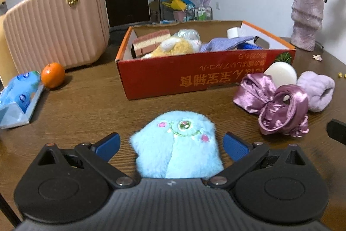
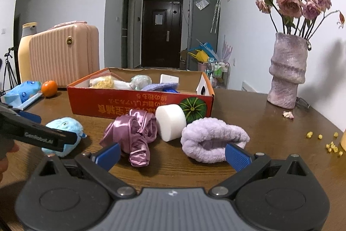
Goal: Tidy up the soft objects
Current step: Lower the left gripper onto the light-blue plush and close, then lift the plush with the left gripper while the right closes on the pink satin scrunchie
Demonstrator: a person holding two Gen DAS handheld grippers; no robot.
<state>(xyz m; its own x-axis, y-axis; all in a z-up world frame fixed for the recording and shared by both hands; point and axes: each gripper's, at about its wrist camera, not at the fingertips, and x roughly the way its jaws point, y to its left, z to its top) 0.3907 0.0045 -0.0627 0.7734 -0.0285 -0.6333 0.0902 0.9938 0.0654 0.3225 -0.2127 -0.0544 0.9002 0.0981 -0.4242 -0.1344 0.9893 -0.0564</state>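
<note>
One blue plush toy (image 1: 176, 144), face toward box (image 1: 194, 70).

dim cool indoor light, soft shadow beside the vase (image 2: 287, 70), fisheye bending and dark corners, slight blur

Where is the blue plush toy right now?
In the left wrist view, the blue plush toy sits on the table between the open left hand-held gripper fingers, before the red box.

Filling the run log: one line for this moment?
left gripper: open around fluffy blue plush toy | right gripper: open, empty | red cardboard box: part-filled
</note>
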